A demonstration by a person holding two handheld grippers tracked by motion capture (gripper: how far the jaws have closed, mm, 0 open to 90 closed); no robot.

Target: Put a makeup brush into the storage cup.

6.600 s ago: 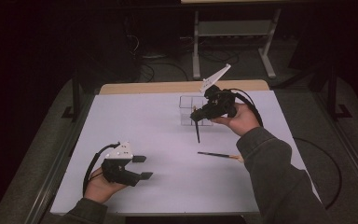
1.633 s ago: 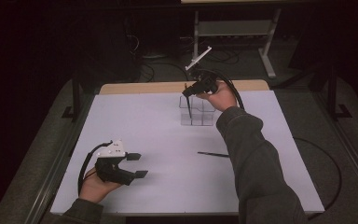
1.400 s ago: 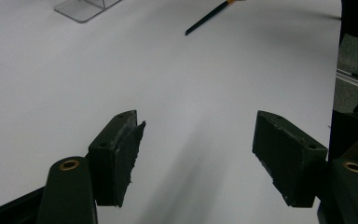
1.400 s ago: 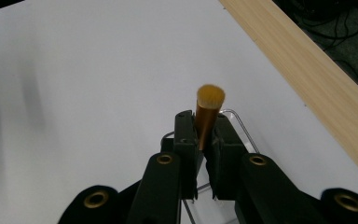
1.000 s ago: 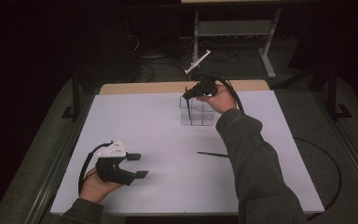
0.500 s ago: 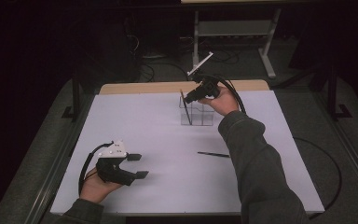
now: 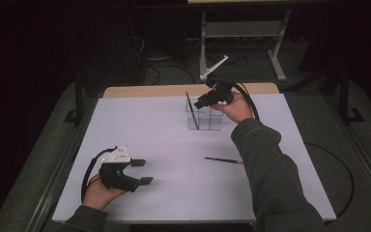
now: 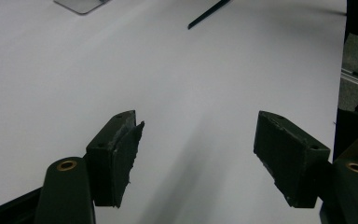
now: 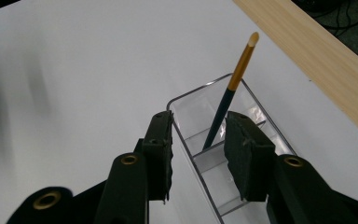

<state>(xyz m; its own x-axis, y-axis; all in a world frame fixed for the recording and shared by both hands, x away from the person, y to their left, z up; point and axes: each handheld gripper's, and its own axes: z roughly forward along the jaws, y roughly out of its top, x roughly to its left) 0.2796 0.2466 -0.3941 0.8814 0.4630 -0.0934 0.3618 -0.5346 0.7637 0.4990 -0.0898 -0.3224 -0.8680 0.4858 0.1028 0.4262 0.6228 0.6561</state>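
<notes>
Clear acrylic box (image 9: pixel 223 154) | thin brush (image 9: pixel 228 100) leaning inside | R gripper (image 9: pixel 198 140) fingers part-open, empty | L gripper (image 8: pixel 198 154) wide, empty

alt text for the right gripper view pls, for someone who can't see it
The right gripper, its two black jaws parted, hovers over a clear divided holder in which a paintbrush stands tilted, its pale tip up. The holder sits on a white table surface, with a wooden edge at the upper right.
</notes>
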